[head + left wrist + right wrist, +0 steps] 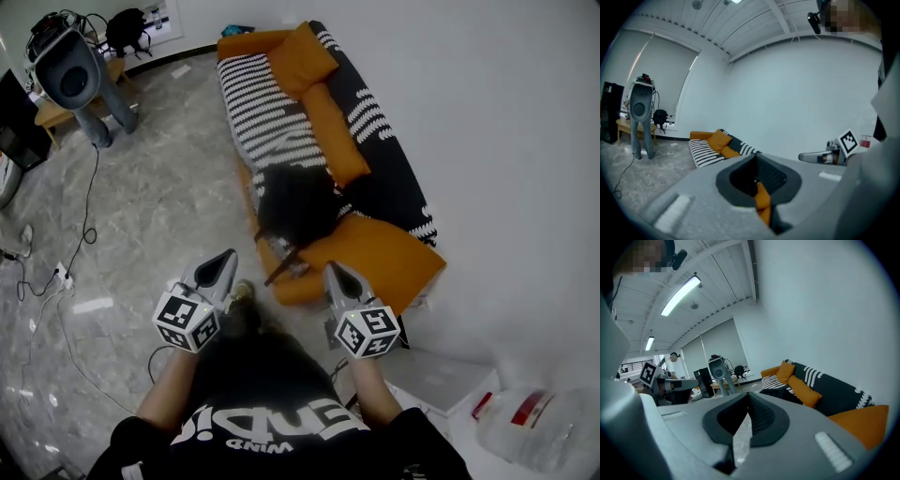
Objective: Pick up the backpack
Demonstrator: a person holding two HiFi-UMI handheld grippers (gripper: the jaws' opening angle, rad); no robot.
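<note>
A black backpack (295,202) lies on the seat of an orange and black striped sofa (375,253), with a strap hanging over the front edge. It also shows dark on the seat in the right gripper view (776,392). My left gripper (228,255) is held in the air just short of the sofa's front edge, left of the strap, jaws shut and empty (757,180). My right gripper (333,270) is level with it, over the sofa's orange near end, also shut on nothing (743,427). Neither touches the backpack. The left gripper's own jaws hide the backpack in its view.
A grey machine on a stand (75,70) and a second black bag (127,28) are at the far left by a low table. Cables and a power strip (58,275) lie on the marble floor. A large water jug (534,427) sits at lower right. A person (672,364) stands far off.
</note>
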